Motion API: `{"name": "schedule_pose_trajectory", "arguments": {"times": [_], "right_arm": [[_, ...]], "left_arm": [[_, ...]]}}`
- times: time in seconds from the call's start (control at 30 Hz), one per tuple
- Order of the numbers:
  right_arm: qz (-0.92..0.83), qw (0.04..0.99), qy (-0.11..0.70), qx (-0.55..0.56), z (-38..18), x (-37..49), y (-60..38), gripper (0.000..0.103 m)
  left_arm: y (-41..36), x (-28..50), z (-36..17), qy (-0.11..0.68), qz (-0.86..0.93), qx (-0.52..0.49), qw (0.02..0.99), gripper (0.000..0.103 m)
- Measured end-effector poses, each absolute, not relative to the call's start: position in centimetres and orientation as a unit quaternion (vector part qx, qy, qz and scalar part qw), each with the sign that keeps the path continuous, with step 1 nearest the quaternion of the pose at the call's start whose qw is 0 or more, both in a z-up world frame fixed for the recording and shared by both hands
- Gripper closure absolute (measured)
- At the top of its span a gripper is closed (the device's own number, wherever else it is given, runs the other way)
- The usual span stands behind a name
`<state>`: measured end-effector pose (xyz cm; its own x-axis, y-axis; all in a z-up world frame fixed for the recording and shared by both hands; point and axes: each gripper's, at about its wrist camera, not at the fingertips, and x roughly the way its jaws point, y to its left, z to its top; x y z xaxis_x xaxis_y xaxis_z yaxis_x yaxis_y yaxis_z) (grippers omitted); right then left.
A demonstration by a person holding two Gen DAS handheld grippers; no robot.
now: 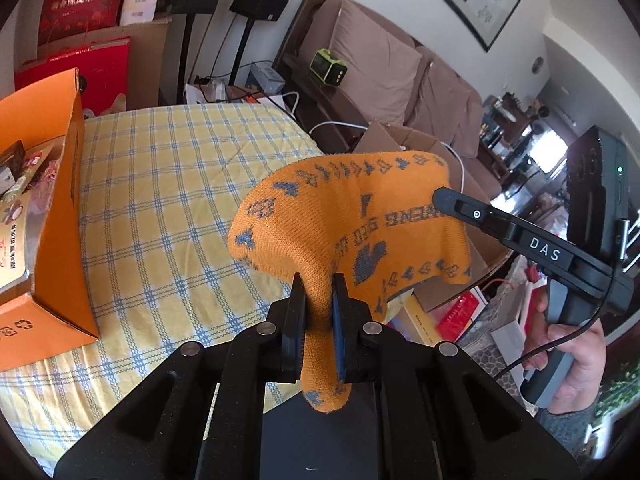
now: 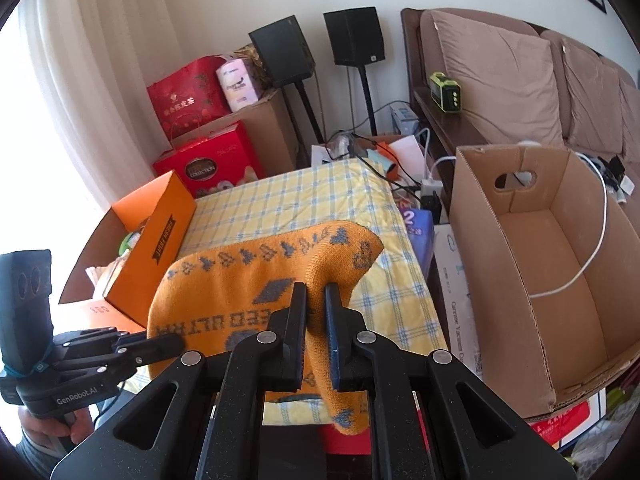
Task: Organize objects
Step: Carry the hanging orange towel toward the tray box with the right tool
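An orange knitted cloth [image 1: 344, 220] with blue-grey patterns and lettering is stretched in the air between both grippers, above a table with a yellow checked cover [image 1: 168, 184]. My left gripper [image 1: 318, 284] is shut on one end of the cloth. My right gripper [image 2: 316, 294] is shut on the other end of the cloth [image 2: 260, 276]. In the left wrist view the right gripper [image 1: 444, 196] reaches in from the right, its tip at the cloth's edge. In the right wrist view the left gripper [image 2: 176, 344] enters from the lower left, its tip against the cloth.
An open orange box [image 1: 60, 208] with packets inside stands on the table's left part; it also shows in the right wrist view [image 2: 160, 236]. An open brown cardboard box [image 2: 560, 280] with a white cable stands right of the table. Red gift bags, speakers and a sofa lie behind.
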<state>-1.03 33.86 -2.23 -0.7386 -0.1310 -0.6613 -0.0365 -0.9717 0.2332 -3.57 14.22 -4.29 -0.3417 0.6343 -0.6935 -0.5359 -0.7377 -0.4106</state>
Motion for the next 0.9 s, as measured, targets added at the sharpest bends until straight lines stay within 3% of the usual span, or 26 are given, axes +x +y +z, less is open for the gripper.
{"name": "schedule_pose_trajectory", "arguments": {"times": [0.63, 0.9], "right_arm": [[-0.935, 0.145, -0.067, 0.316, 4.4, -6.6, 23.1, 0.095], [-0.931, 0.203, -0.048, 0.299, 7.0, -10.9, 16.2, 0.095]], "left_arm": [[3.1, -6.9, 4.5, -0.084, 0.87, -0.384, 0.298, 0.093], [-2.2, -9.0, 7.2, -0.058, 0.902, -0.358, 0.233, 0.093]]}}
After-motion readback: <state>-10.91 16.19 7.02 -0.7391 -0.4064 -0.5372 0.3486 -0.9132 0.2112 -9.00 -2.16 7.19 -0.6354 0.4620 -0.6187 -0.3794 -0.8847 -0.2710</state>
